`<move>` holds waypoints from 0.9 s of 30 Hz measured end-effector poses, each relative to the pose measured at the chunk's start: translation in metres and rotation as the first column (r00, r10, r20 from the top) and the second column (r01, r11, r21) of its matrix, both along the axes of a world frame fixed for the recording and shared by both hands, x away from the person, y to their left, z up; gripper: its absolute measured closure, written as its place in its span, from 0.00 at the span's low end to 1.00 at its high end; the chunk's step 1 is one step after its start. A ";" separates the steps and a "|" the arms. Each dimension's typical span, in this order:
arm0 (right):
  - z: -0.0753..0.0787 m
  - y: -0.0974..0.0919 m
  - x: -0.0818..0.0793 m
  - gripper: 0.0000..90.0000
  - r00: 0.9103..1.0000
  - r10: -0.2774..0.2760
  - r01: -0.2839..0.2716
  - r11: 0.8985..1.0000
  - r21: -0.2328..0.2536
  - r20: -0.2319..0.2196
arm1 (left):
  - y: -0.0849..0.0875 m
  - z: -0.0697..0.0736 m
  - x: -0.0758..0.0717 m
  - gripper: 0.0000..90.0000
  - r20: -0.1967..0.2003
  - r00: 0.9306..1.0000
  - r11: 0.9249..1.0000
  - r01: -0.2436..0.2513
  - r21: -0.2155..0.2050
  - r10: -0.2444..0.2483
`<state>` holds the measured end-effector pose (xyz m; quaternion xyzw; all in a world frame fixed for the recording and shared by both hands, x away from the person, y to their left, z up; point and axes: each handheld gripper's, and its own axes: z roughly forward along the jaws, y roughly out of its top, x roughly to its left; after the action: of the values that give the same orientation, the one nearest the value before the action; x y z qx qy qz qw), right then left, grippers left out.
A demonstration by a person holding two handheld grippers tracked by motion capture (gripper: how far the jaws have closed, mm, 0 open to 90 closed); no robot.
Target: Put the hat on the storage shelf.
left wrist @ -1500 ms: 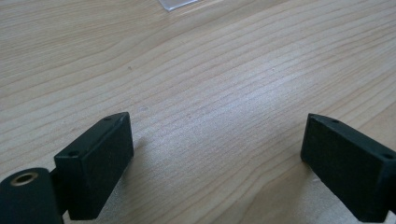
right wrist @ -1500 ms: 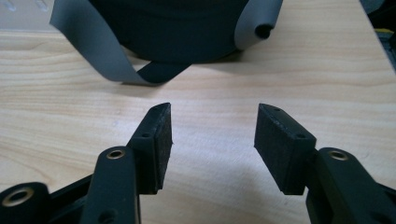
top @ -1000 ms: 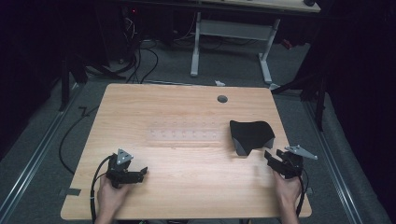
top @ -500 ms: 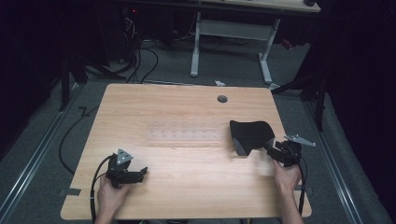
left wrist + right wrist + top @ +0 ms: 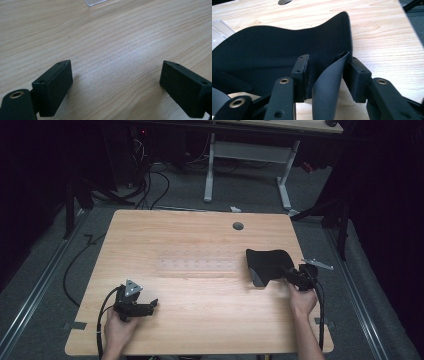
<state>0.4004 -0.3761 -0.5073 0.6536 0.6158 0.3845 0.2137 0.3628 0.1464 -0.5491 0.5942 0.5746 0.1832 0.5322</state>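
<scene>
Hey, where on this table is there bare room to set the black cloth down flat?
Free: the table left half, above the left gripper, and below the clear sheet. Crowded: the right edge, where the right gripper meets the black cloth.

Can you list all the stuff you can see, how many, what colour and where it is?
black floppy thing: one, black, right part of the table, one edge folded up between the right tongs.
clear plastic sheet: one, see-through, middle of the table.
round hole: one, dark, far side of the table.
table: one, light wood.
white desk frame: one, white, on the floor behind.
cables: several, black, floor far left.
left tongs: black, near left, open over bare wood.
right tongs: black, jaws have just been closing, pinching the fold.
</scene>
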 end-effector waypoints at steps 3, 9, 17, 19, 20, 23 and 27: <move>-0.001 0.001 0.001 0.67 1.000 0.017 -0.017 1.000 0.006 0.007 | 0.000 0.000 0.000 0.13 0.000 1.000 1.000 0.000 0.000 0.000; -0.002 0.004 0.001 0.79 0.999 0.022 -0.022 1.000 0.000 0.032 | 0.000 0.000 0.000 0.13 0.000 1.000 1.000 0.000 0.000 0.000; 0.000 0.007 -0.002 0.90 0.996 0.059 -0.060 0.998 0.002 0.067 | 0.000 0.000 0.000 0.13 0.000 1.000 1.000 0.000 -0.001 0.000; 0.001 0.008 -0.003 0.92 0.996 0.061 -0.062 0.998 0.008 0.069 | 0.000 0.000 0.000 0.13 0.000 1.000 1.000 0.000 -0.002 0.000; 0.001 0.008 -0.003 0.92 0.996 0.061 -0.062 0.998 0.008 0.069 | 0.000 0.000 0.000 0.13 0.000 1.000 1.000 0.000 -0.002 0.000; 0.003 0.008 -0.007 0.94 0.994 0.079 -0.080 0.997 0.017 0.079 | 0.000 0.000 0.000 0.13 0.000 1.000 1.000 0.002 0.001 -0.002; 0.004 0.007 -0.011 0.94 0.992 0.082 -0.085 0.996 0.034 0.091 | 0.000 0.000 0.000 0.13 0.001 1.000 1.000 0.002 0.001 -0.002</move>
<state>0.3891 -0.3690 -0.5036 0.6133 0.6251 0.4336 0.2126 0.3629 0.1463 -0.5492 0.5949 0.5738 0.1833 0.5323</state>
